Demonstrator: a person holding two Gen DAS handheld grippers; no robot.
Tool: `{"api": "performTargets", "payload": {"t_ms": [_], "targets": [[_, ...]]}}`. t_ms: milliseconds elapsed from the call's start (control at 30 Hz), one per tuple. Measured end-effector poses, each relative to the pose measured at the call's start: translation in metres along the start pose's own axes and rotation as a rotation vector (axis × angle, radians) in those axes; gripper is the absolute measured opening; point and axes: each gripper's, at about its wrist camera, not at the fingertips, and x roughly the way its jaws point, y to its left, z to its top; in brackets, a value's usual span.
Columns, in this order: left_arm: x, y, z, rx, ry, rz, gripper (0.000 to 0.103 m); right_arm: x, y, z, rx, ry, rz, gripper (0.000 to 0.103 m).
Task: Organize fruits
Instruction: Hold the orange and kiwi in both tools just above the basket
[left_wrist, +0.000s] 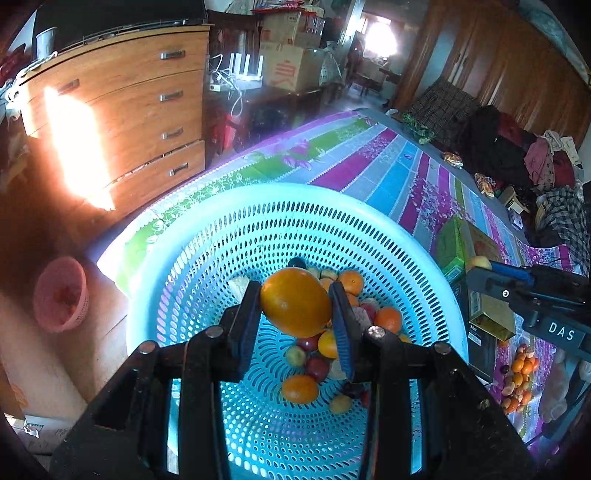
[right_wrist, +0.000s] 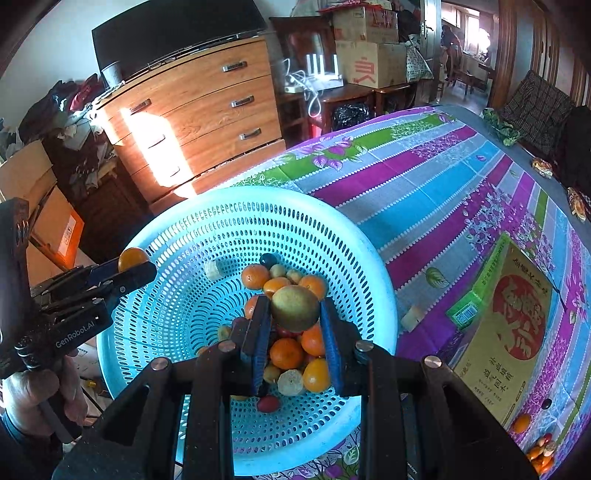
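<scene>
My left gripper (left_wrist: 295, 306) pinches an orange (left_wrist: 295, 301); my right gripper (right_wrist: 295, 314) pinches a yellow-green fruit (right_wrist: 295, 308), both above the blue basket (left_wrist: 369, 218).

bright sun glare on dresser (left_wrist: 110, 122); window (left_wrist: 380, 38) blown out; fisheye edges dark.

A wooden dresser (right_wrist: 207, 122) stands beyond the striped tablecloth (right_wrist: 443, 192), cardboard boxes (right_wrist: 369, 62) behind
</scene>
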Motion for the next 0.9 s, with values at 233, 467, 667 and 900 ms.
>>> {"api": "performTargets", "payload": {"t_ms": [233, 467, 667, 900], "targets": [[0.004, 0.0, -0.004, -0.001, 0.027, -0.005, 0.037, 0.004, -0.002, -0.001, 0.004, 0.006, 0.007, 0.031], [0.009, -0.004, -0.006, 0.013, 0.048, -0.009, 0.037, 0.007, -0.004, -0.003, 0.012, 0.007, 0.012, 0.031], [0.013, -0.007, -0.006, 0.02, 0.061, -0.005, 0.037, 0.007, -0.004, -0.003, 0.013, 0.008, 0.014, 0.031], [0.019, -0.011, -0.007, 0.04, 0.084, 0.002, 0.037, 0.008, -0.001, -0.004, 0.011, 0.008, 0.017, 0.031]]}}
